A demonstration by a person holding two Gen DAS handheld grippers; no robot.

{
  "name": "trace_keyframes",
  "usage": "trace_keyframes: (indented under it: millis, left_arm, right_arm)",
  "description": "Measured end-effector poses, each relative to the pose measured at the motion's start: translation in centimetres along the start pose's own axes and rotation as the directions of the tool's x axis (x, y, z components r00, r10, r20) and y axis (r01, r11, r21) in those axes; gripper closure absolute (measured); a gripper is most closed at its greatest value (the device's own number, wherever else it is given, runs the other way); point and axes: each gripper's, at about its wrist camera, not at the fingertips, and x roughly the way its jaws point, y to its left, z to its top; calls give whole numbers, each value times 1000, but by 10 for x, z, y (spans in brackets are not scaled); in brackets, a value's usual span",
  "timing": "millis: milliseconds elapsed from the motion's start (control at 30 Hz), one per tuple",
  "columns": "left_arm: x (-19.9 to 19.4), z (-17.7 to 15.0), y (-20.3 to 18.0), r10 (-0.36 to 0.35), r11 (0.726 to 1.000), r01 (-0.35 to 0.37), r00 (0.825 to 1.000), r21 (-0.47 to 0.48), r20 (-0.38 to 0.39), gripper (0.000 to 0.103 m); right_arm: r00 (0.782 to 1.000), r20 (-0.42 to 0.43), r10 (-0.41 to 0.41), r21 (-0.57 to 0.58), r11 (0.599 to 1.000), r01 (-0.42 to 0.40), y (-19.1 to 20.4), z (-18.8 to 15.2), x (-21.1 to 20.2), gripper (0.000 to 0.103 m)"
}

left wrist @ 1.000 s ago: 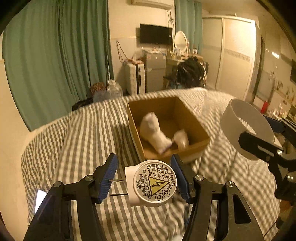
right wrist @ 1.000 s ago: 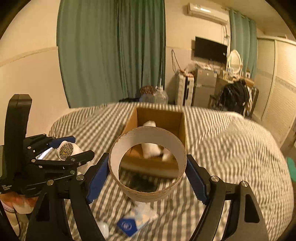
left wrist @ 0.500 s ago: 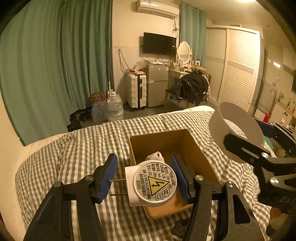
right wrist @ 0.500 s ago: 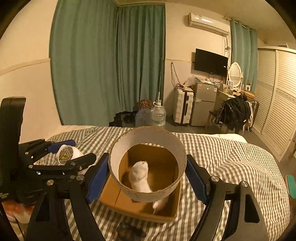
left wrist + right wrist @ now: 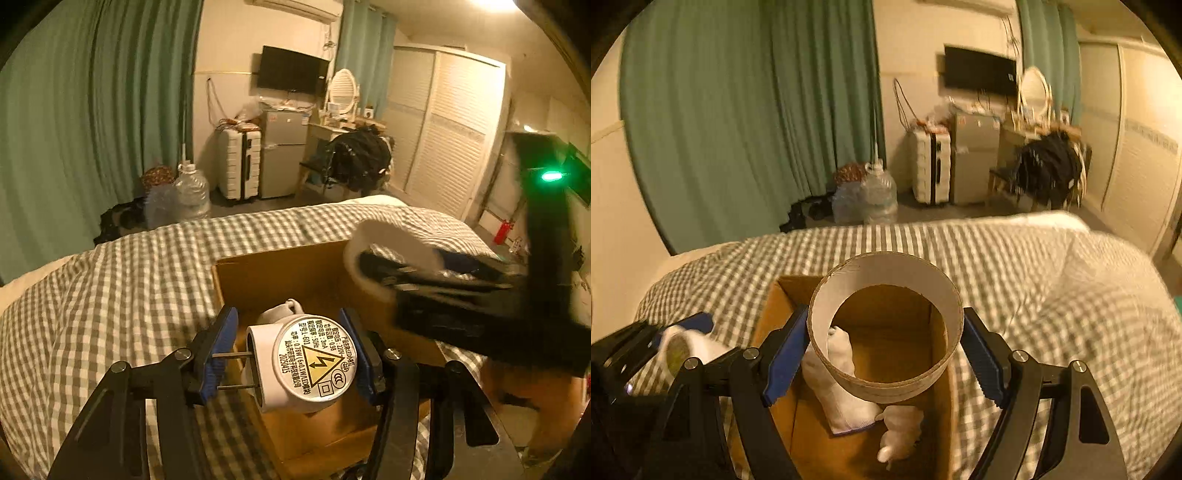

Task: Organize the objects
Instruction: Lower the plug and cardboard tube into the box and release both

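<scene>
My left gripper (image 5: 291,354) is shut on a white round plug-in night light (image 5: 303,363), its two prongs against the left pad, held over the near left part of an open cardboard box (image 5: 280,266). My right gripper (image 5: 884,350) is shut on a wide cardboard tape ring (image 5: 886,321), held over the same box (image 5: 775,314). Inside the box lie a white sock (image 5: 838,391) and a small white crumpled item (image 5: 899,430). The right gripper with the ring (image 5: 391,258) shows blurred in the left wrist view; the left gripper with the light (image 5: 679,347) shows in the right wrist view.
The box sits on a bed with a grey-and-white checked cover (image 5: 1052,295). Beyond the bed are green curtains (image 5: 738,110), water bottles (image 5: 879,192), a suitcase (image 5: 931,166), a small fridge, a chair with dark clothes (image 5: 362,158) and a wardrobe.
Both grippers have moved forward and lower over the box, each still holding its object. The right gripper has swung closer in front of the left one.
</scene>
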Motion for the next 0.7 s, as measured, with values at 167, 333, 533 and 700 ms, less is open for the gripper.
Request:
trace_keyframes:
  millis: [167,333,533,700]
  left_arm:
    - [8,0,-2,-21,1000,21,1000,-2,1,53]
    - [11,-2,-5,-53,998,52,999,17,13,53]
    - [15,-9,-20,-86,995,87,996,43,-36,46]
    - [-6,-7,-26,-71,996,71,997,57,0,18]
  right_arm:
    - [999,-44,-27,23,999,28,-4,-4,30,24]
    - [998,-46,-35,48,998,38,-14,-4,37,24]
    - [996,-25,81,176,982,-75,-37,-1,27,14]
    - [997,3,80,191,978,-79,-43,2,0,12]
